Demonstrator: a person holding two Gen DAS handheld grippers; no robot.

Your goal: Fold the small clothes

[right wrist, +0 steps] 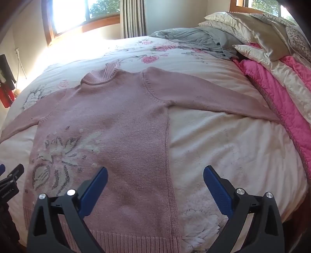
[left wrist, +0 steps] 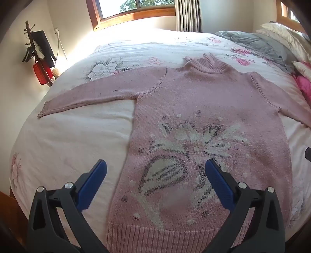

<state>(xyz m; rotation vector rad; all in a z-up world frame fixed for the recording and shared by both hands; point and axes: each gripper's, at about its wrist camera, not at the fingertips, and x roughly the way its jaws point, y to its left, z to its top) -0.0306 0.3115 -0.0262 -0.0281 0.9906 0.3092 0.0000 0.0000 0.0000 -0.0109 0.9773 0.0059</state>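
A pink sweater (left wrist: 194, 101) lies flat, face up, on the bed (left wrist: 77, 140), both sleeves spread left and right; no fold is made yet. The left gripper (left wrist: 155, 171) and right gripper (right wrist: 155, 175) hover above the near hem, jaws apart, empty.

Blown-out window (left wrist: 124, 7) glare, fisheye-warped edges.
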